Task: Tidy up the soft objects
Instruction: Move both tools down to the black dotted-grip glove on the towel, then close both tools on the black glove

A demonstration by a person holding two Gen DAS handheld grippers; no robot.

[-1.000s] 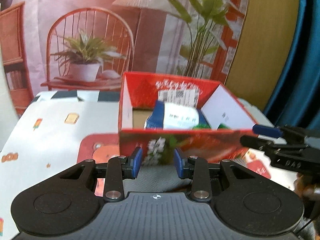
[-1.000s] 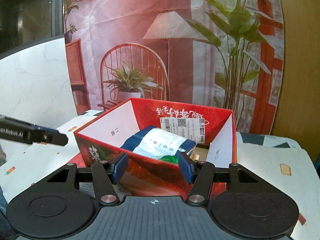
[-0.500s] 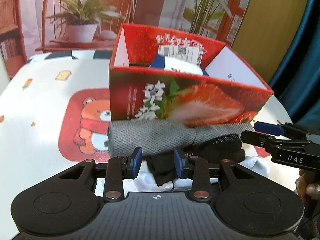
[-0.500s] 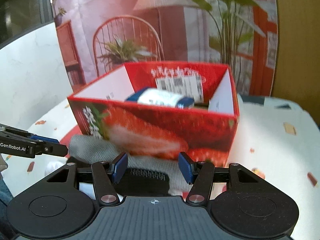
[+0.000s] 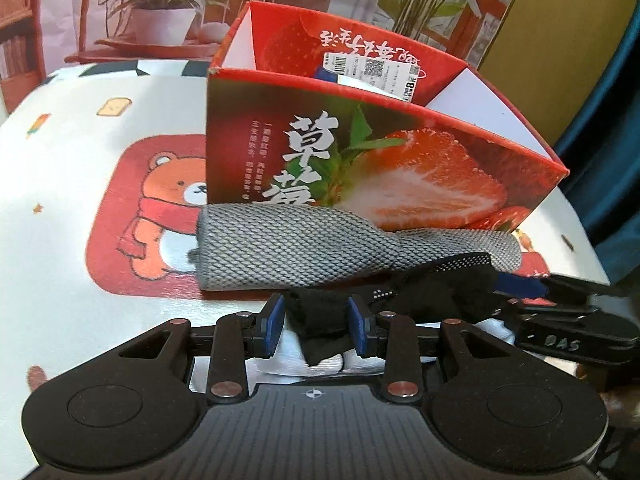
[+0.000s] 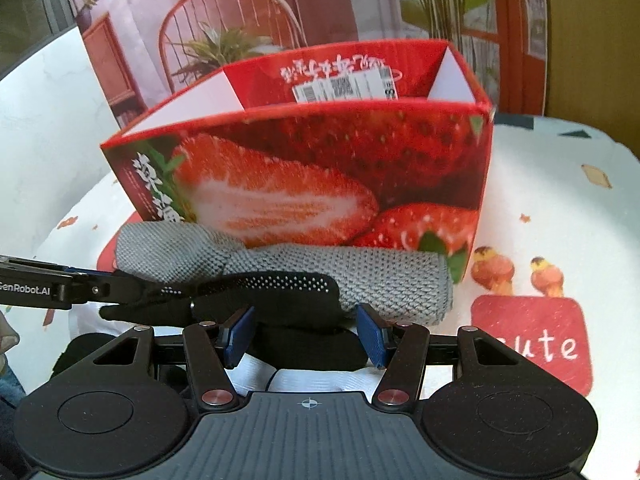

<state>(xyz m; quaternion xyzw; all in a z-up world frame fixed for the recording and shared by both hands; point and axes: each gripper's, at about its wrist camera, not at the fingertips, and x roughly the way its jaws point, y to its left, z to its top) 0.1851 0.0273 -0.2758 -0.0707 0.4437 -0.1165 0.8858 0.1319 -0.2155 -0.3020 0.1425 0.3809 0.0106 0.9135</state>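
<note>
Soft items sit in a small heap on the table (image 5: 60, 208) just in front of the strawberry box (image 5: 400, 168), which stands open-topped with a blue-and-white packet (image 5: 352, 78) barely showing over its near wall. Largest piece in the heap is the grey knit cloth (image 5: 288, 248), lying along the foot of the box and touching it; the black dotted glove (image 6: 288, 284) lies on its near edge, with white fabric (image 6: 320, 378) under that. My read of the step: approach for a two-handed pick of the glove, not yet a grasp. My left gripper (image 5: 316, 326) has its jaws part spread with a fold of the glove between them; I cannot tell whether the pads press it. My right gripper (image 6: 306, 334) is spread wider, straddling the glove's other end, pads clear of it. Next move, as I judge it: close both on black fabric only, avoid catching the grey knit, then lift over the near wall.
</note>
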